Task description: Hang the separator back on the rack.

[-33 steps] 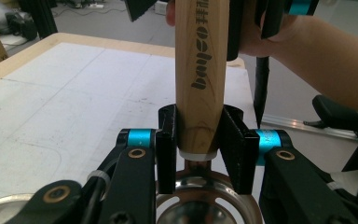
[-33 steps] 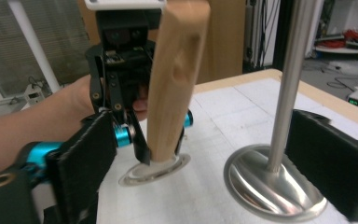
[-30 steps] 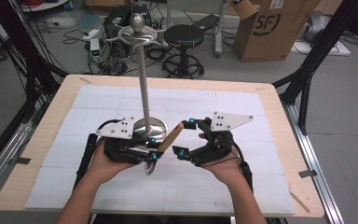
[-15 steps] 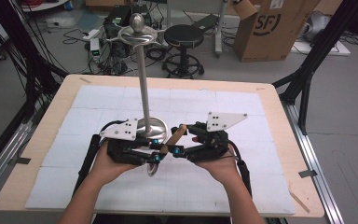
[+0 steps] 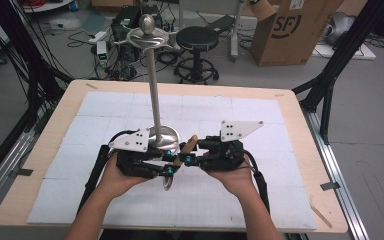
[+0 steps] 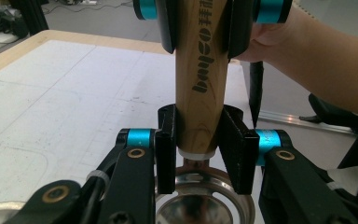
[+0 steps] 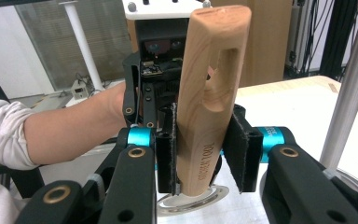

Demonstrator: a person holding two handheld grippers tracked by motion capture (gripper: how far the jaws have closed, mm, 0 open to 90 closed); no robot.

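Note:
A utensil with a light wooden handle (image 5: pixel 191 144) and a shiny metal bowl (image 5: pixel 168 181) is held just above the table in front of the stand. My left gripper (image 5: pixel 169 164) is shut on the handle's lower end, right above the metal bowl (image 6: pixel 200 198); its pads press the wood (image 6: pixel 200 93). My right gripper (image 7: pixel 205 149) has just been closing and is now shut on the same handle (image 7: pixel 214 70) farther up, below its slotted hole. The two grippers face each other, the right gripper (image 6: pixel 198 18) opposite the left gripper (image 7: pixel 151 60).
A tall metal stand with a thin pole (image 5: pixel 154 90), a round base (image 5: pixel 164 136) and a ball-topped crosspiece (image 5: pixel 147 31) stands mid-table just behind the grippers. The white gridded mat (image 5: pixel 260 120) covers the wooden table (image 5: pixel 300 125). A stool and a cardboard box sit on the floor beyond.
The right gripper's jaws have closed onto the wooden handle, which stood between them before. The left gripper has kept its grip and both hands have stayed where they were.

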